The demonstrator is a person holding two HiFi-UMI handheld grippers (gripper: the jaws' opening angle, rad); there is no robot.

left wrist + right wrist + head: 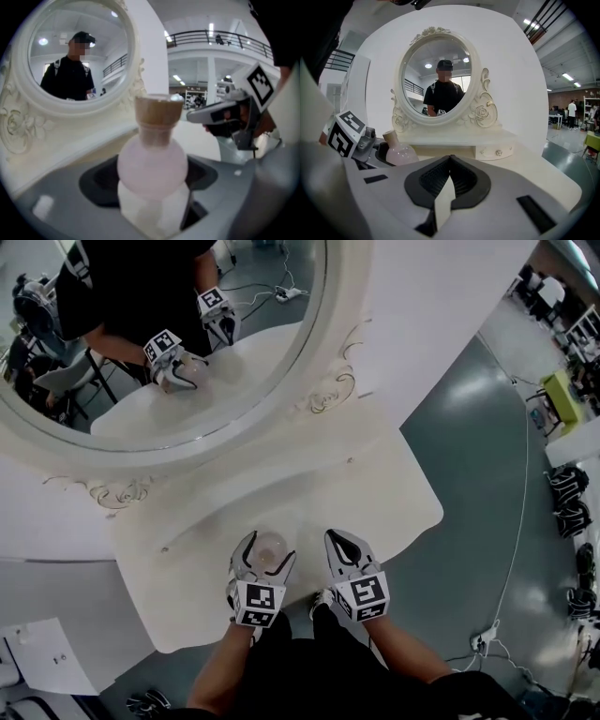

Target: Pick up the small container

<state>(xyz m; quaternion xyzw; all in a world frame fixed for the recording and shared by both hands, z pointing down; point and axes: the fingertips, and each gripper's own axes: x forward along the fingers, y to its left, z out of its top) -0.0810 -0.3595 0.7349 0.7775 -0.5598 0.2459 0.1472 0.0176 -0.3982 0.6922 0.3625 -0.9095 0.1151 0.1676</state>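
Note:
The small container (272, 547) is a round pink glass bottle with a cork stopper, standing upright on the cream dressing table (375, 474) near its front edge. My left gripper (270, 549) has both jaws curved round the bottle's belly, and in the left gripper view the dark pads press on the bottle (152, 161) from both sides. Just right of it, my right gripper (339, 542) rests over the table, shut and holding nothing, its tips meeting in the right gripper view (450, 159). That view also shows the bottle (399, 152) at the left.
An oval mirror (141, 343) in an ornate cream frame stands at the back of the table and reflects the person and both grippers. Below the mirror (436, 75) is a small drawer (494, 152). Grey floor with cables lies to the right (487, 474).

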